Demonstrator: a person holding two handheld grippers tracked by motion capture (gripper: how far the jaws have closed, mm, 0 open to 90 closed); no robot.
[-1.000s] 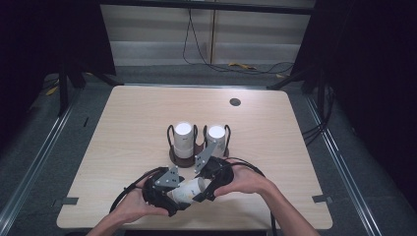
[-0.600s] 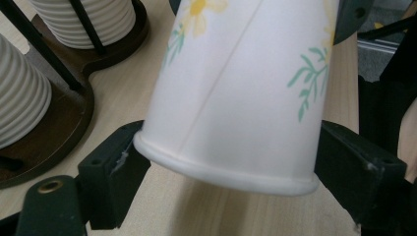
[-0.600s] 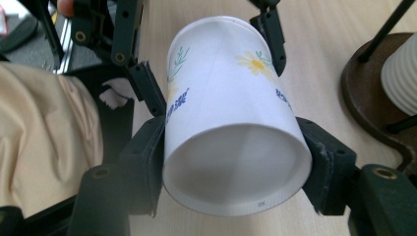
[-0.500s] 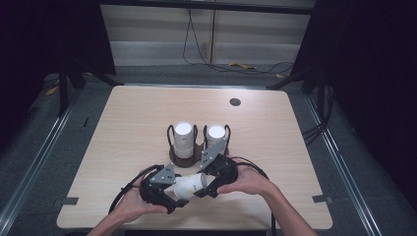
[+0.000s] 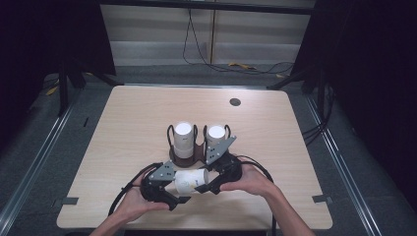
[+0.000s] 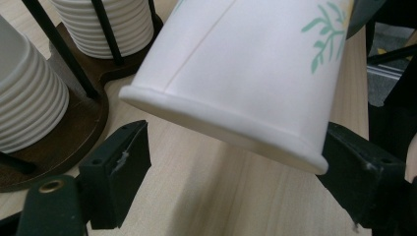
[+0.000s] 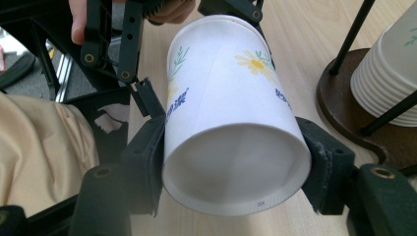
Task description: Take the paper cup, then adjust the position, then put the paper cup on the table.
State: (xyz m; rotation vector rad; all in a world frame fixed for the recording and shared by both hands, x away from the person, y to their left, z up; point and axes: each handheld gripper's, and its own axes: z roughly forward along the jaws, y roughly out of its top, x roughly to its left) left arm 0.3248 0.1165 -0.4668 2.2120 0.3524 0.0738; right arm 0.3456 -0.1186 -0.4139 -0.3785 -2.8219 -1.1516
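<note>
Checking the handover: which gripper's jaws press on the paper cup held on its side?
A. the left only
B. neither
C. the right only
C: the right gripper has both jaws against the paper cup, while the left gripper has a gap at one jaw.

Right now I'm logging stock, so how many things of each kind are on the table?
Loose paper cup, held between both tools: 1
Cup stacks in the holder: 2
Wooden cup holder: 1
Total: 4
</note>
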